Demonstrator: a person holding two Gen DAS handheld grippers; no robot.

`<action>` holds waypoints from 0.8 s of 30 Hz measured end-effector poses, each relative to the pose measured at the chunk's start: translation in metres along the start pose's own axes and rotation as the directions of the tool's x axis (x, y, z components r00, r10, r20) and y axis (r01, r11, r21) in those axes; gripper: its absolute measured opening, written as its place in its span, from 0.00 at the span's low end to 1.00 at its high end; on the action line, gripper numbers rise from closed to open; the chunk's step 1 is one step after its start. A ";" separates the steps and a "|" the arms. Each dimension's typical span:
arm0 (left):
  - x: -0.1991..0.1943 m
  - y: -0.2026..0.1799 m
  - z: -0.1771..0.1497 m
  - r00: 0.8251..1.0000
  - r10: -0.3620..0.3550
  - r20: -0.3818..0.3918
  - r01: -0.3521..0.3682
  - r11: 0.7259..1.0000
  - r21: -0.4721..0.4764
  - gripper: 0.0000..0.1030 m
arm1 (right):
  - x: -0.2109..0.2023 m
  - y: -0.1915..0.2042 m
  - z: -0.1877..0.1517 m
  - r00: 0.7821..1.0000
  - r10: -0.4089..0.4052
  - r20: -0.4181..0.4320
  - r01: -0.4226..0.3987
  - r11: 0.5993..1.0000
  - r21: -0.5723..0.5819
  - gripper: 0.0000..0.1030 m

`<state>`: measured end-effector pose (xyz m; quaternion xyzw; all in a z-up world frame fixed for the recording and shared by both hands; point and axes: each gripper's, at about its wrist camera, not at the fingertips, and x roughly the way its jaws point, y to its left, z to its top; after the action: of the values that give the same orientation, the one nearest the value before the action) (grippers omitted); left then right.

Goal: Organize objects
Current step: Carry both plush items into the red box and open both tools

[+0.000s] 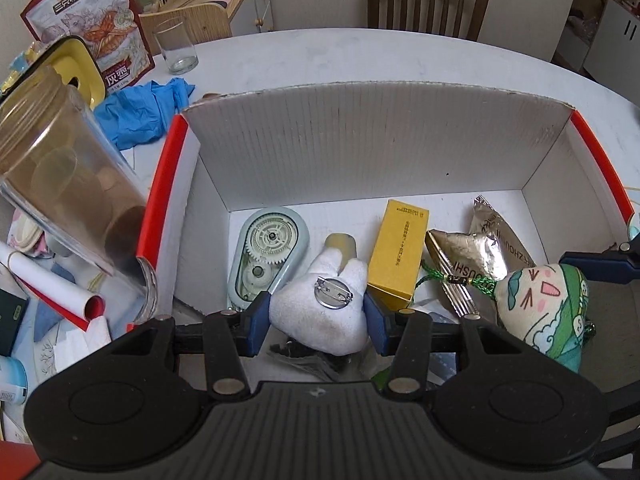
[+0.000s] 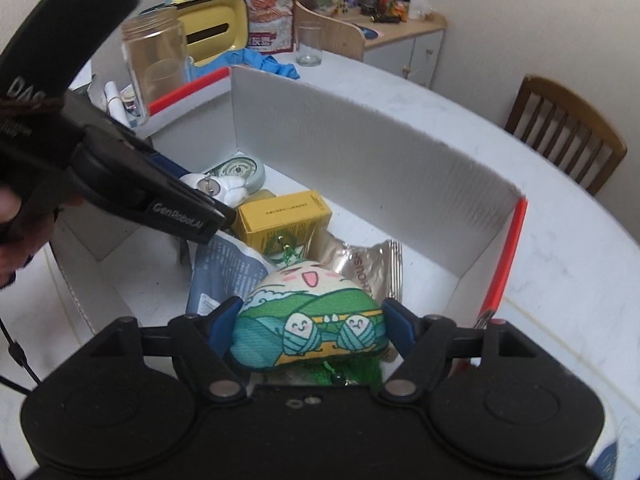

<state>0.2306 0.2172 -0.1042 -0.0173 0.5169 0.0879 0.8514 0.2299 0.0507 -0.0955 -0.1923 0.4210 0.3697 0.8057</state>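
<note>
A white cardboard box with red edges stands open on the table. Over its near left part my left gripper is shut on a white plush toy whose pin badge faces up. In the right wrist view my right gripper holds a green and cream dumpling plush, both blue pads against its sides, low over the packets in the box. On the box floor lie a correction tape dispenser, a yellow carton and a silver packet. A grey-blue packet lies under the dumpling plush.
A clear plastic jar stands against the box's left wall. Beyond it are blue gloves, a drinking glass, a snack bag and a yellow tissue box. A wooden chair stands behind the round white table.
</note>
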 end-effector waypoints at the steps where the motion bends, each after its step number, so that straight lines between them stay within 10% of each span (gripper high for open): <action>1: 0.000 0.000 0.000 1.000 -0.003 0.000 0.003 1.000 -0.002 0.48 | 0.000 0.000 0.000 1.000 0.001 0.002 -0.001 1.000 0.001 0.72; 24: -0.037 0.000 -0.008 0.998 -0.038 0.052 0.040 0.999 -0.035 0.66 | -0.054 -0.006 -0.003 0.992 0.023 0.121 -0.027 0.999 0.033 0.84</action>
<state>0.2073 0.2117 -0.0755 -0.0404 0.4926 0.0811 0.8655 0.2121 0.0213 -0.0527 -0.1500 0.3801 0.3833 0.8283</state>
